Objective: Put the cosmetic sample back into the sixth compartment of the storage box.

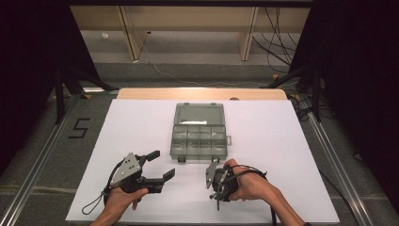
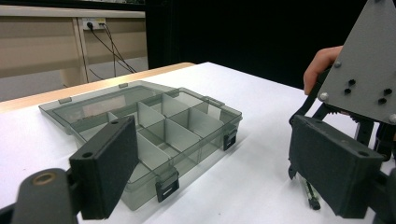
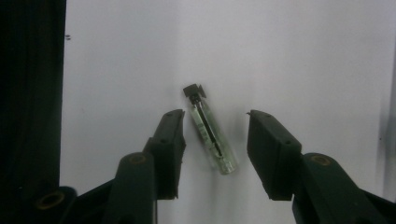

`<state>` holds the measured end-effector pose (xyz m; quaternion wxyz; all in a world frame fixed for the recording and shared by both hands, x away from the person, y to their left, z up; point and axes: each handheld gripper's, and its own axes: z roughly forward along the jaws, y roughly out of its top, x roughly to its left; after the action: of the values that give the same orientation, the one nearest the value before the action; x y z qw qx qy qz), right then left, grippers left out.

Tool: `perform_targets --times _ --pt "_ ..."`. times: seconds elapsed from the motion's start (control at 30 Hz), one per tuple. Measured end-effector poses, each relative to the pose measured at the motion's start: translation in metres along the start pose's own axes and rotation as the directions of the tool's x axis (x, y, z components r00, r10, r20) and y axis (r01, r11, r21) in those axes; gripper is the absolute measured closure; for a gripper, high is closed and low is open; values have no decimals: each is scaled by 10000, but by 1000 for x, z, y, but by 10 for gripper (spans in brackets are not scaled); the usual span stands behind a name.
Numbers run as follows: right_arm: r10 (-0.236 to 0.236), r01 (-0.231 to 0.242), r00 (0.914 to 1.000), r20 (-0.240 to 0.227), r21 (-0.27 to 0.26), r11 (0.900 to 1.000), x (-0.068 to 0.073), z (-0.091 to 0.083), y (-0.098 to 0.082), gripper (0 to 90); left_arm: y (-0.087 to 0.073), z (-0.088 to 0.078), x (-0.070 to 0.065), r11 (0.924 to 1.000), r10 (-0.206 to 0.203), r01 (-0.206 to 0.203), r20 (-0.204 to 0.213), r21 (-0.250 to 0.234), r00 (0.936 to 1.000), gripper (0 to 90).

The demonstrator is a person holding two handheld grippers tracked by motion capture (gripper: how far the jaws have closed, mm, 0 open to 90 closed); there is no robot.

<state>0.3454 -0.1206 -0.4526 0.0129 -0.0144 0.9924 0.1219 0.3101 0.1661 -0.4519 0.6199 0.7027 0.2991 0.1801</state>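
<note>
Overhead, we record a white table [image 1: 141,122] with a smoke-grey compartment box [image 1: 199,136] lying open at its centre, lid folded back away from the person. We note the left gripper [image 1: 160,165] near the front left, its jaws spread wide and holding nothing, well apart from the box. We find the right gripper [image 1: 217,200] just in front of the box's near right corner, held in the right hand [image 1: 251,186] and pointing downward; its jaw state cannot be told from this angle.

Along the left gripper view, we see its own two padded jaws wide apart, the box [image 2: 154,126] between and beyond them, its dividers upright and its compartments empty as far as we can tell. We log the other gripper's grey plate [image 2: 362,70] at right.

Along the right gripper view, we find the jaws spread, with a small clear tube [image 3: 210,130] carrying a dark cap lying tilted on the table between them, nearer the left-hand jaw, neither pad visibly touching it.
</note>
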Motion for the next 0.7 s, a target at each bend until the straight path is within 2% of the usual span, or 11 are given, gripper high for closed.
perform_targets --times 0.03,0.07,0.4,0.47,0.5,0.53,0.7 --pt "0 0 10000 0 0 10000 0 0 0 575 0 0 0 10000 0 0 0 0 10000 155" --pt "-205 205 9998 -51 -42 9998 -2 0 -1 585 0 0 0 10000 12 -12 10 -14 10000 155" --pt "-179 179 9998 -75 54 9998 -3 3 -1 663 1 0 0 10000 6 -6 14 -43 10000 155" --pt "-244 247 9995 -217 119 9996 -4 4 -1 681 1 0 0 10000 5 -5 11 -41 10000 155" --pt "-16 21 9996 -283 180 9998 -2 5 -2 691 1 0 0 10000 5 -5 11 -41 10000 155" --pt "-190 194 9994 -288 113 9997 -4 5 -2 697 1 0 0 10000 6 -5 21 -39 10000 155" --pt "-190 195 9993 -336 119 9997 -4 5 -1 793 1 0 0 10000 -2 2 18 -35 10000 155"
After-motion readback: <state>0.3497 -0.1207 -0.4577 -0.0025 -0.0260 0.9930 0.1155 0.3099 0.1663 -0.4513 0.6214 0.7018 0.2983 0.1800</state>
